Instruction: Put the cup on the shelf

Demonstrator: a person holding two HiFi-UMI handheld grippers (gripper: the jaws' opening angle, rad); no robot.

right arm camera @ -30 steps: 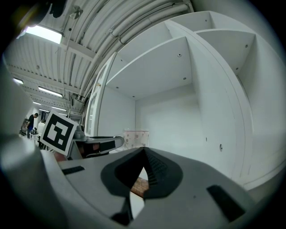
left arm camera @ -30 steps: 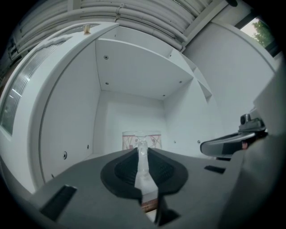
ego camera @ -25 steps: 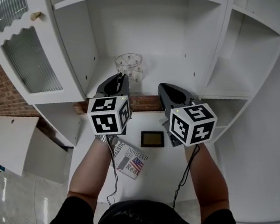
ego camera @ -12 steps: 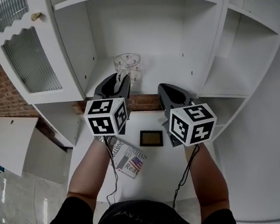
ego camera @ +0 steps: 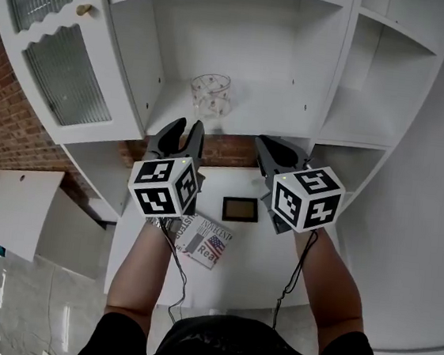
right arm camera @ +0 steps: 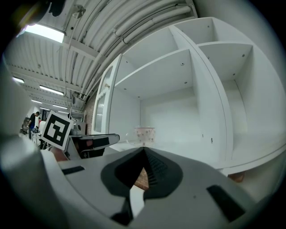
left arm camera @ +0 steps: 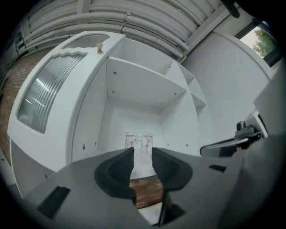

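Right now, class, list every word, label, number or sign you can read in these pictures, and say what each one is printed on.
"Rea": large red letters on the white printed booklet with a flag picture; the word's end is unclear.
Smaller dark headline above it: too small and partly covered to read.
Small dark-framed rectangle: no writing can be made out.
Nothing else shows readable writing.

A white shelf unit [ego camera: 261, 42] fills twelve o'clock, its ribbed-glass door [ego camera: 65, 75] swung out at ten, a red brick wall [ego camera: 0, 132] at nine, glossy pale floor tiles [ego camera: 24, 309] at seven, and strip lights [right arm camera: 42, 32] glowing under a piped ceiling.
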